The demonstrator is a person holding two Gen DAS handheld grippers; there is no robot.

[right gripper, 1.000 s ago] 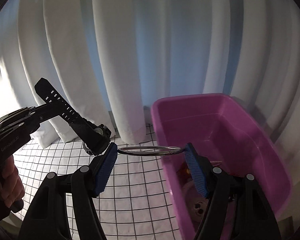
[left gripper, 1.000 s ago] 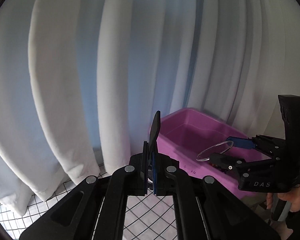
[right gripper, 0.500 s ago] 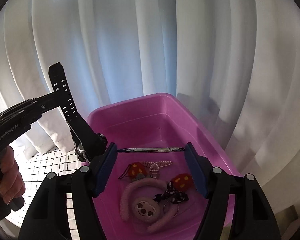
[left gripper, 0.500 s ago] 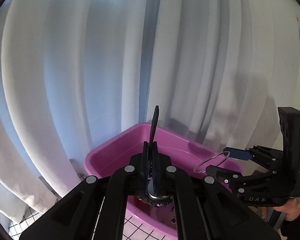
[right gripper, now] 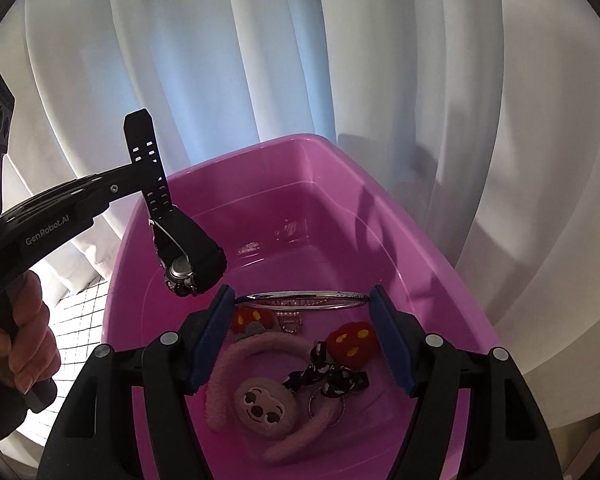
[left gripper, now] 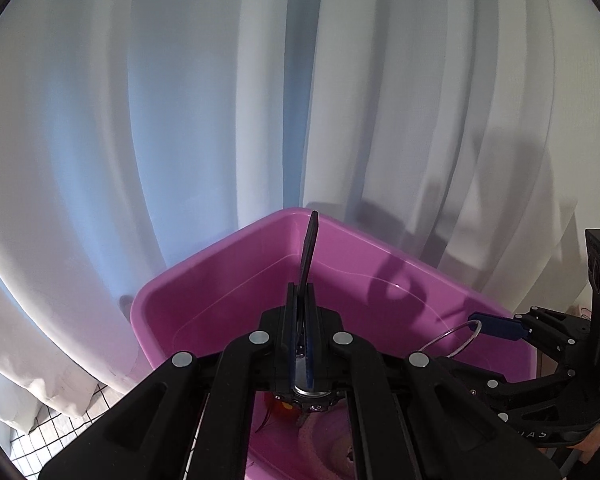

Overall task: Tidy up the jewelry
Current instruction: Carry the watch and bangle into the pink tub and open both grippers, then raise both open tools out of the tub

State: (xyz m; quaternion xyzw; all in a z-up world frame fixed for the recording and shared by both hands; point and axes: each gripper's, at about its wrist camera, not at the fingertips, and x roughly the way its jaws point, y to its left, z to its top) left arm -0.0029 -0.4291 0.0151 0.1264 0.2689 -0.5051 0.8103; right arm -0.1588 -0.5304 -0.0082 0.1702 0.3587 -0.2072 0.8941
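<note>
My left gripper [left gripper: 300, 312] is shut on a black wristwatch [left gripper: 309, 254]; its strap sticks up between the fingers. In the right wrist view the watch [right gripper: 188, 248] hangs over the left rim of the pink tub [right gripper: 412, 220]. My right gripper [right gripper: 304, 300] is shut on a thin silver bangle [right gripper: 304, 295], held flat between the blue pads above the tub. In the left wrist view the bangle [left gripper: 450, 338] shows at the right over the tub [left gripper: 172, 304].
In the tub lie a pink headband with a sloth face [right gripper: 260, 396], two red mushroom clips [right gripper: 350, 338], a black-and-white bow [right gripper: 332, 376] and a pearl piece. White curtains [right gripper: 260, 60] hang behind. A grid-patterned cloth [right gripper: 80, 320] covers the table at the left.
Both grippers have moved to the right from over the grid cloth to above the tub, each still holding its piece. The tub's contents have come into view.
</note>
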